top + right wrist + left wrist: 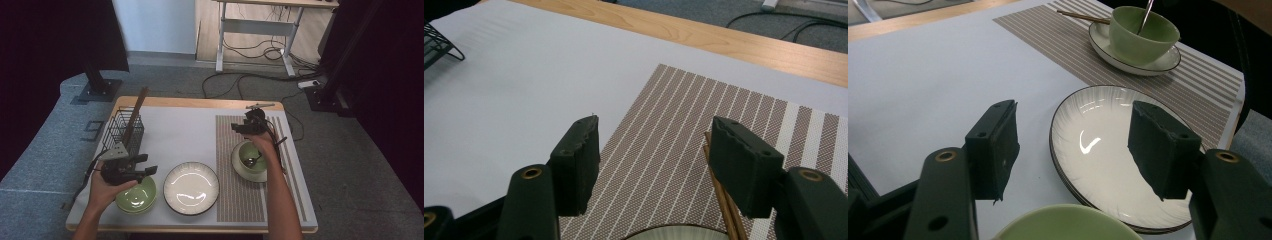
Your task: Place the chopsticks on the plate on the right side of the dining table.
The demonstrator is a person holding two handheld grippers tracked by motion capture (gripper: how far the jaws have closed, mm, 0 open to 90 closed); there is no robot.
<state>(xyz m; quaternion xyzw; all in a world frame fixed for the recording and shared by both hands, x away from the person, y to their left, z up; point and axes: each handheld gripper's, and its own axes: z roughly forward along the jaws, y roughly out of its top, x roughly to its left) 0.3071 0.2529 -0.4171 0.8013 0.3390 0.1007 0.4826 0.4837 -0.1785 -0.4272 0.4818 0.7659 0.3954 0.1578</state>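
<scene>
The work in hand reads as laying a place setting on the striped placemat [240, 170], which covers the 3 o'clock half of the bench [185, 132]. Judged complete: one green bowl [251, 156] stands on one saucer [239, 167] at the 3 o'clock side of the placemat, with one spoon [254, 161] resting in it. One pair of chopsticks [723, 202] lies on the placemat just beside the saucer. The right gripper [248, 125] hangs over the mat at the 12 o'clock side of that bowl; its jaws stand well apart with nothing between them, and the chopsticks pass under its right-hand jaw, apart from the pads. Judged outstanding: one white plate [191, 188] sits at bench centre, toward 6 o'clock, off the placemat, and one second green bowl [136, 196] sits at 7 o'clock. The left gripper [145, 167] hovers above this second bowl, jaws wide open and empty, aimed toward the white plate. One wire basket [123, 131] at 10 o'clock holds a long wooden utensil [135, 116]. Count: two green bowls, one saucer, one white plate, one spoon, one chopstick pair, one basket, one placemat.
</scene>
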